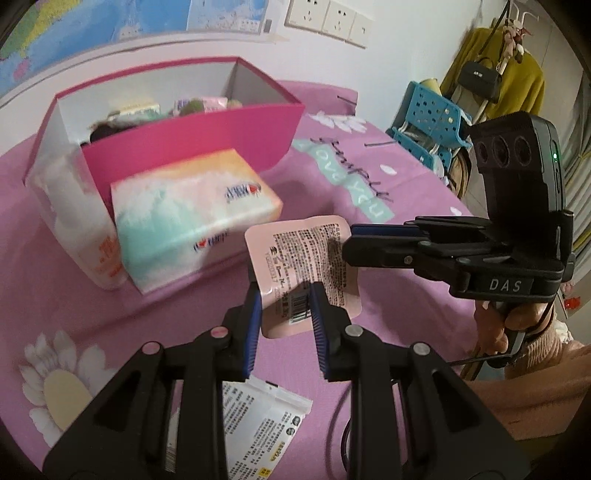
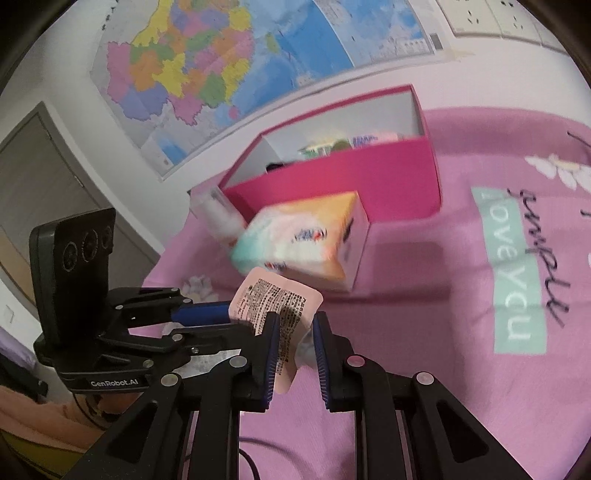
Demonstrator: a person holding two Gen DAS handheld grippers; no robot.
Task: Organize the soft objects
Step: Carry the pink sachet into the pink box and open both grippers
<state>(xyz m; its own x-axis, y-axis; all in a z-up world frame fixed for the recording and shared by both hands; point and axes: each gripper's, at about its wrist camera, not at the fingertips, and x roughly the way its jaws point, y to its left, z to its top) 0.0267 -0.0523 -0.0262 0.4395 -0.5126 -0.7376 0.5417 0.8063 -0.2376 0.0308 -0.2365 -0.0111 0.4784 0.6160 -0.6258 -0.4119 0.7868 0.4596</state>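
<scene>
Both claws pinch the flat pink sachet (image 1: 303, 273) in the air above the pink bedspread (image 1: 369, 192) — the left claw (image 1: 284, 295) at its lower edge, the right claw (image 2: 293, 332) at its side. To carry it well, keep both clamped and level, clear the tissue pack (image 1: 195, 218), then release over the open pink box (image 1: 192, 136) — not before.

A white wall (image 2: 351, 79) carries a colourful map (image 2: 229, 62) at upper left and pale wall sockets (image 1: 325, 18) at the top. At far right, a blue perforated rack (image 1: 428, 110) stands below a mustard garment (image 1: 517, 81) and a black handbag (image 1: 478, 79). A grey door (image 2: 33, 184) shows at left.
</scene>
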